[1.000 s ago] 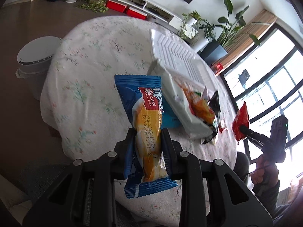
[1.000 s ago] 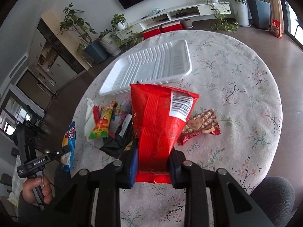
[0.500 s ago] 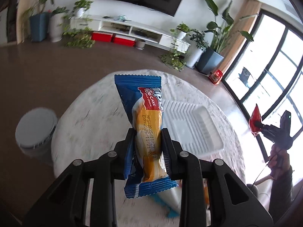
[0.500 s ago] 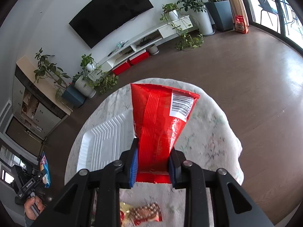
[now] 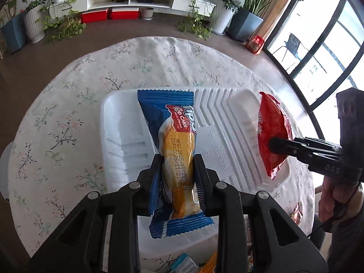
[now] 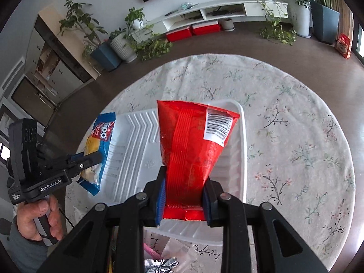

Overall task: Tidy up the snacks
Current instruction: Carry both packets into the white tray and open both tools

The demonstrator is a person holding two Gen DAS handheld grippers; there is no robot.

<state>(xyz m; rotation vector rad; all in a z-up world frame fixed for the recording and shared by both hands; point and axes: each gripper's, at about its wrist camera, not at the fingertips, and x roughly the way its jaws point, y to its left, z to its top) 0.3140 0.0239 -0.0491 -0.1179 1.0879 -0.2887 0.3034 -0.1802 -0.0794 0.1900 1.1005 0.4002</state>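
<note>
My left gripper is shut on a blue and orange roll cake packet and holds it over the left part of the white ribbed tray. My right gripper is shut on a red snack bag and holds it over the tray's right part. In the left wrist view the red bag hangs above the tray's right edge. In the right wrist view the roll cake packet sits above the tray's left edge. The tray itself holds nothing that I can see.
The tray lies on a round table with a floral cloth. Other snack packets lie at the table's near edge and a small red wrapper lies at the right. Plants and a low white TV shelf stand beyond.
Both grippers swung from looking out into the room down to the tray. Each packet now hangs over the tray, the two grippers closer together.
</note>
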